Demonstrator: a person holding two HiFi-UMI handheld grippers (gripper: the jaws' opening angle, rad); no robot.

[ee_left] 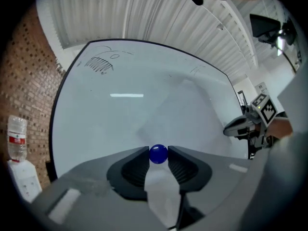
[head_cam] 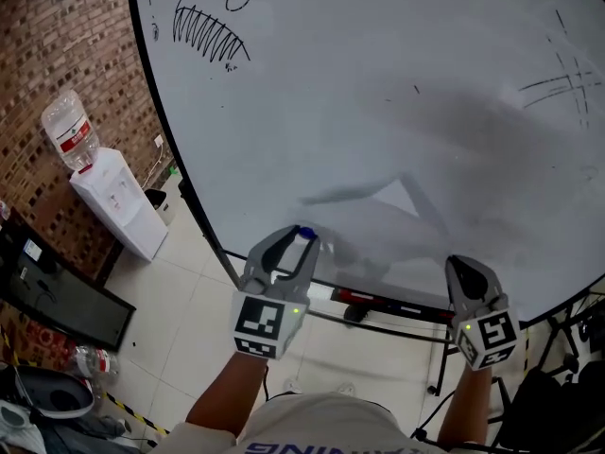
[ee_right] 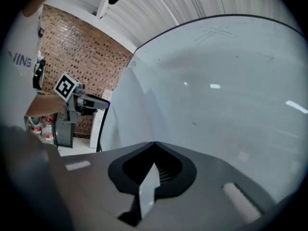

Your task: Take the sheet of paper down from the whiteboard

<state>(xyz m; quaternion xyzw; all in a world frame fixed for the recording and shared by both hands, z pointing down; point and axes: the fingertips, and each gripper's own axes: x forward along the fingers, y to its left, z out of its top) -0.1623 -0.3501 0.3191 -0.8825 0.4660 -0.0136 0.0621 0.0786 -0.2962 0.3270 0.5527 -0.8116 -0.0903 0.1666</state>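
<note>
The whiteboard [head_cam: 378,83] fills the head view in front of me. My left gripper [head_cam: 302,235] is level at its lower edge, shut on a small blue ball magnet [head_cam: 305,234]; the left gripper view shows the magnet [ee_left: 158,154] pinched between the jaw tips, with a white strip of paper [ee_left: 163,196] behind it. To the right, my right gripper [head_cam: 458,264] is shut. In the right gripper view its jaws [ee_right: 154,143] meet, and the sheet of paper [ee_right: 148,189] sits edge-on between them. The sheet's pale corner [head_cam: 402,200] is faint against the board.
A toothy marker drawing [head_cam: 210,26] is at the board's top left. The board's tray [head_cam: 357,298] runs below the grippers. A white water dispenser [head_cam: 118,201] with a bottle [head_cam: 69,130] stands at the left by the brick wall [head_cam: 57,45].
</note>
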